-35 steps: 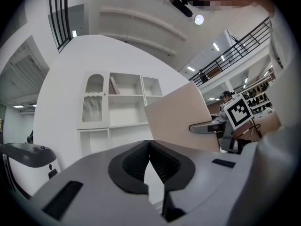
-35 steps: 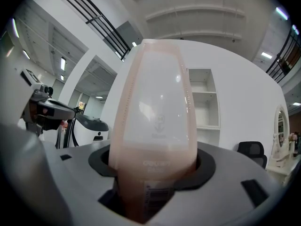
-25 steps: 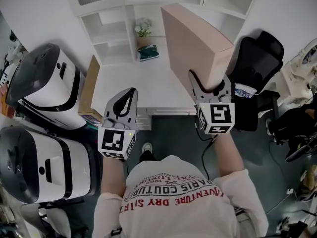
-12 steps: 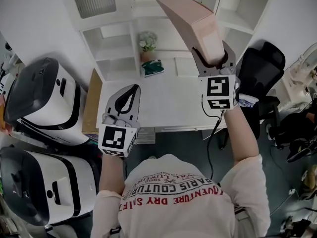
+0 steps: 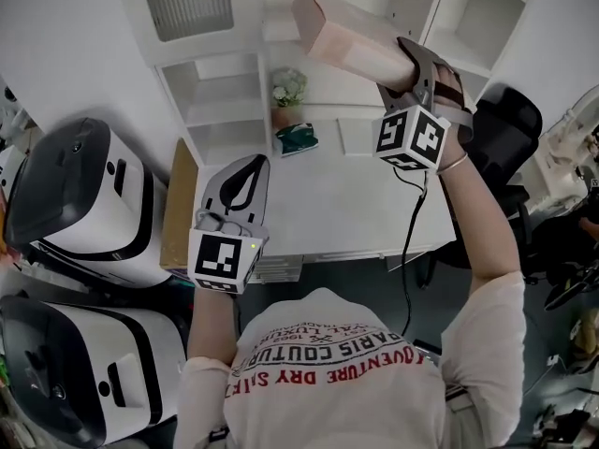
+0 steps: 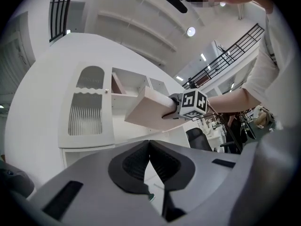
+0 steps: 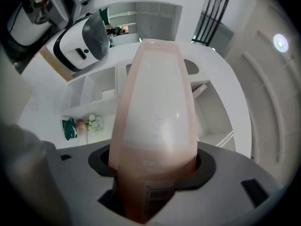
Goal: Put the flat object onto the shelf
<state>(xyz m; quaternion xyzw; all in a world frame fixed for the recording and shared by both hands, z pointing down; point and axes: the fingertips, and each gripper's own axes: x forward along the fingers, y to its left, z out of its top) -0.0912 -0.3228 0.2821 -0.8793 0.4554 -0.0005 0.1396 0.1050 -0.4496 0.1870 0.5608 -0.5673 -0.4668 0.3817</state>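
Observation:
A flat pale pink box point(image 5: 351, 40) is clamped in my right gripper point(image 5: 410, 75), raised high in front of the white shelf unit point(image 5: 225, 110). Its far end reaches toward the upper cubbies. In the right gripper view the flat pink box point(image 7: 155, 107) fills the middle, both pads pressed on its near end. From the left gripper view the box point(image 6: 148, 108) and the right gripper point(image 6: 181, 108) show against the shelf point(image 6: 129, 86). My left gripper point(image 5: 234, 190) hangs lower over the white desk point(image 5: 337, 204), its jaws shut and empty.
A small plant point(image 5: 288, 92) and a green packet point(image 5: 301, 138) sit at the back of the desk under the shelves. Two white-and-black appliances point(image 5: 75, 204) stand at the left. A black office chair point(image 5: 487, 129) is at the right.
My right gripper has lifted the pink box up and forward toward the upper shelves, tilting it flatter. The left gripper has stayed about where it was.

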